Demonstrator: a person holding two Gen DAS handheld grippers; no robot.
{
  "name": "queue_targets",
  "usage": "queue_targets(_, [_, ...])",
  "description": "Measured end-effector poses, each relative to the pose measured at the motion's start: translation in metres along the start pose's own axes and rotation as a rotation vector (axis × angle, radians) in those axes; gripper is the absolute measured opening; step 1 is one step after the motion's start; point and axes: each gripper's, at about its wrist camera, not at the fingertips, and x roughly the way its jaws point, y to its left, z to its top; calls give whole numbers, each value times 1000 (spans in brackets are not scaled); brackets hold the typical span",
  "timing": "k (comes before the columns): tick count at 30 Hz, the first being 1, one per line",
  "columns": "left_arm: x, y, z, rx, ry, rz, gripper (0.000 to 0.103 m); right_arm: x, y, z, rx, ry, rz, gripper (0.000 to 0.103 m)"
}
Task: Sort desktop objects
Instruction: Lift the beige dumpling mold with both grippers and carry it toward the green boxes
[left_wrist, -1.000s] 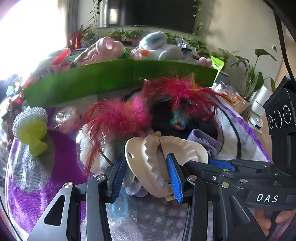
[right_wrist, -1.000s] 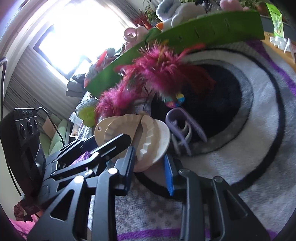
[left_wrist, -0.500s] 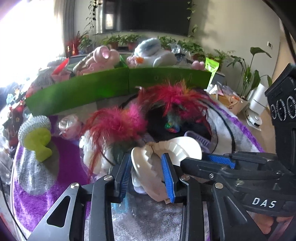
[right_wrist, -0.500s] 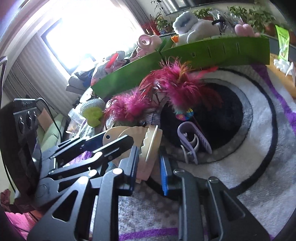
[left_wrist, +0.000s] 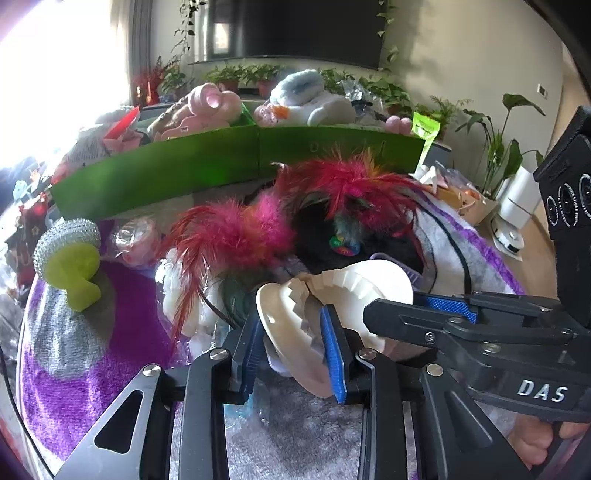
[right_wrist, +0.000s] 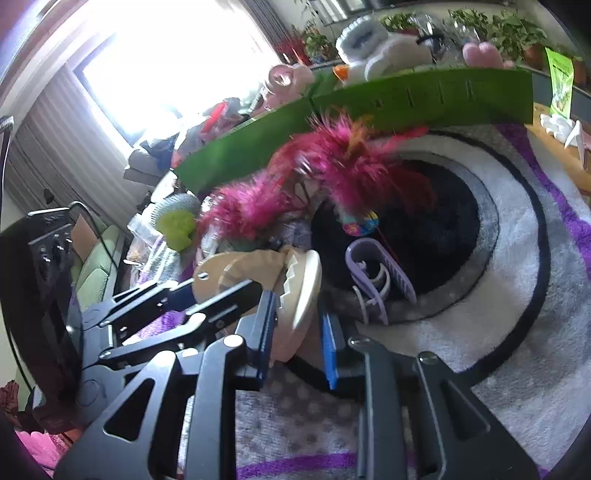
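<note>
Spread underneath everything, a shaggy rug in white, grey, black and purple rings. Across the back, a long green box wall, piled behind with plush toys, pink and pale blue. In front of the wall, two bushy pink-red feather toys lying on the rug's dark centre. Off to the left side, a steel scrubber with a lime-green handle, resting on purple pile. Near the middle and raised off the rug, a cream dumpling mould, hinged and toothed, half folded, gripped from both sides. Left gripper with jaws closing, blue pads against one leaf of the mould, a narrow gap between them filled by the plastic. Right gripper reaching in from the other side, narrowed to a slim opening around the other leaf, one pad plainly against it, contact at the other pad impossible to tell. Just right of the mould, flat on the rug, a small lilac hair claw. Smallest, a rainbow-coloured bead at the base of the feathers.
</note>
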Motion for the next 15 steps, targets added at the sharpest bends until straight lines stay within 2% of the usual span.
queue_targets(6, [-15, -4, 7, 17, -43, 12, 32, -16, 12, 5, -55, -40, 0, 22])
queue_targets(15, [-34, 5, 18, -11, -92, 18, 32, -26, 31, 20, -109, -63, 8, 22])
